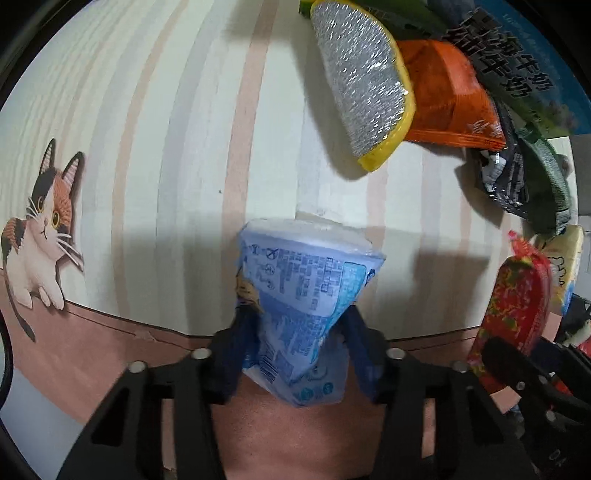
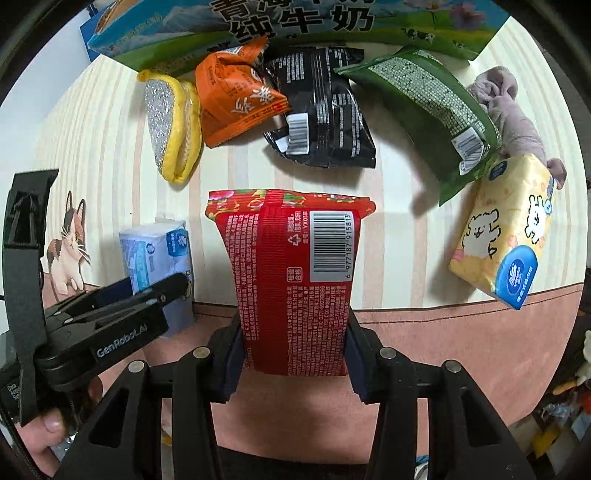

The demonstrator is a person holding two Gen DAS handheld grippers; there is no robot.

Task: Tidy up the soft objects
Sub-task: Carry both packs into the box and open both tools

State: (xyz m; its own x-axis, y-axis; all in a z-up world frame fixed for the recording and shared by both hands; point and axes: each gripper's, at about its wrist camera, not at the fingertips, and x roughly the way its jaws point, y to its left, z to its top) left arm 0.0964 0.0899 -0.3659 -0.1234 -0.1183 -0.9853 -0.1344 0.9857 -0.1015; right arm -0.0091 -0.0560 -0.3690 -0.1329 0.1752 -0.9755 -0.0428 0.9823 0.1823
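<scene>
My left gripper (image 1: 295,343) is shut on a blue tissue pack (image 1: 303,295), squeezing its lower half; the pack also shows at the left of the right wrist view (image 2: 155,251), with the left gripper (image 2: 162,291) on it. My right gripper (image 2: 293,347) is shut on a red snack packet (image 2: 295,273) with a barcode, held upright above the striped tablecloth (image 2: 110,147). The red packet also shows at the right edge of the left wrist view (image 1: 517,302).
At the back lie a yellow scouring sponge (image 2: 173,125), an orange packet (image 2: 236,96), a black packet (image 2: 321,110), a green packet (image 2: 432,99), a grey plush toy (image 2: 513,110) and a yellow tissue pack (image 2: 506,232). A milk carton box (image 2: 295,22) stands behind them.
</scene>
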